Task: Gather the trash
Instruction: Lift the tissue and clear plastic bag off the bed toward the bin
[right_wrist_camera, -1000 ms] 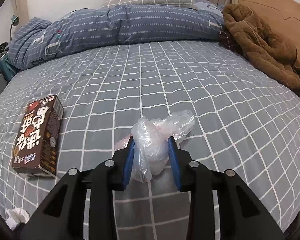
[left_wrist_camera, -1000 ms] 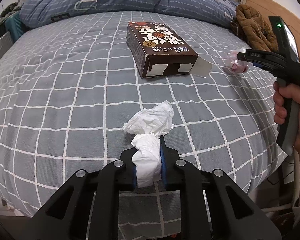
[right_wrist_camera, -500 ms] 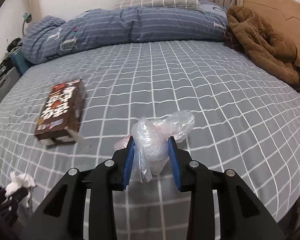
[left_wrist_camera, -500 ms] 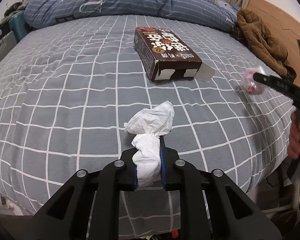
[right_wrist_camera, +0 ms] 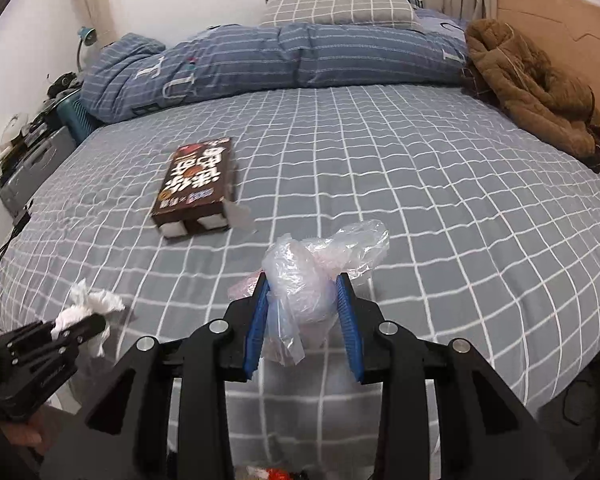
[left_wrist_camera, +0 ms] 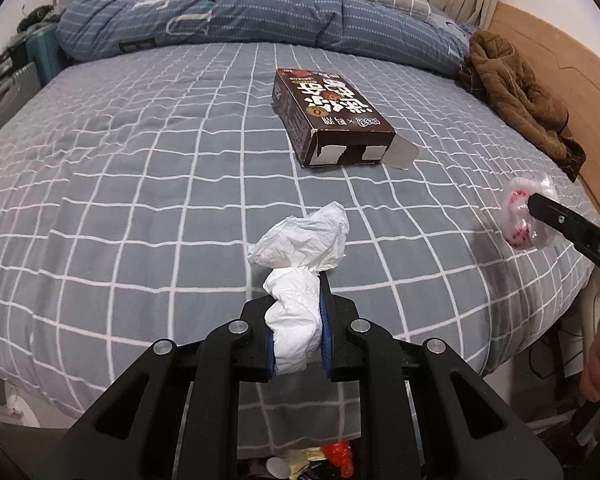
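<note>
My left gripper (left_wrist_camera: 298, 280) is shut on a crumpled white tissue (left_wrist_camera: 300, 240) and holds it above the near edge of the bed. The tissue also shows in the right wrist view (right_wrist_camera: 88, 304). My right gripper (right_wrist_camera: 302, 278) is shut on a clear plastic bag (right_wrist_camera: 316, 264), also above the bed's near edge. In the left wrist view the bag (left_wrist_camera: 524, 216) shows at the right. A dark brown snack box (left_wrist_camera: 328, 116) with an open end flap lies flat on the grey checked bedspread (left_wrist_camera: 140, 184), beyond both grippers. The box also shows in the right wrist view (right_wrist_camera: 198, 184).
A rolled blue striped duvet (right_wrist_camera: 280, 56) and a checked pillow (right_wrist_camera: 340, 4) lie at the bed's far end. A brown fleece coat (right_wrist_camera: 532, 92) lies at the far right by the wooden headboard (left_wrist_camera: 560, 60). Bits of trash (left_wrist_camera: 328, 456) show below, between my left gripper's arms.
Both grippers have pulled back from the bed toward its near edge, each keeping its hold. The box now looks farther away in both views.
</note>
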{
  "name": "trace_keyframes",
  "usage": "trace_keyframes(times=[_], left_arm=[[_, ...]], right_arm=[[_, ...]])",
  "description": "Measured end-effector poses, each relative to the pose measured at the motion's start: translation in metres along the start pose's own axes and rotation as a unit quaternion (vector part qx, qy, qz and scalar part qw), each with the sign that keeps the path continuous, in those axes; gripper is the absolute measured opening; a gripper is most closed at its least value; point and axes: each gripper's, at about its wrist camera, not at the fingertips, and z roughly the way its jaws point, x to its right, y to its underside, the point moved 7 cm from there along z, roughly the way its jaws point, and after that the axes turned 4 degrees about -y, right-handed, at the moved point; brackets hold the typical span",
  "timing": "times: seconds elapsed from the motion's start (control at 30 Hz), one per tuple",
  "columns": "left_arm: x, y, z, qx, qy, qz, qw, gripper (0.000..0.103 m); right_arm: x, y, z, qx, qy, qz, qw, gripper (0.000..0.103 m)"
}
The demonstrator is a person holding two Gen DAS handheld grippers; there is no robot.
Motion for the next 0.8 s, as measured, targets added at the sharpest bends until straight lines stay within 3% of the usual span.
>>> trace_keyframes(times=[0.8], left_arm=[[0.001,0.05,-0.038,0.009,-0.013,0.02,0.9997,0.016]], right_arm=[[-0.045,0.068,-0.043,-0.021,0.0,-0.019,1.0,0.032]])
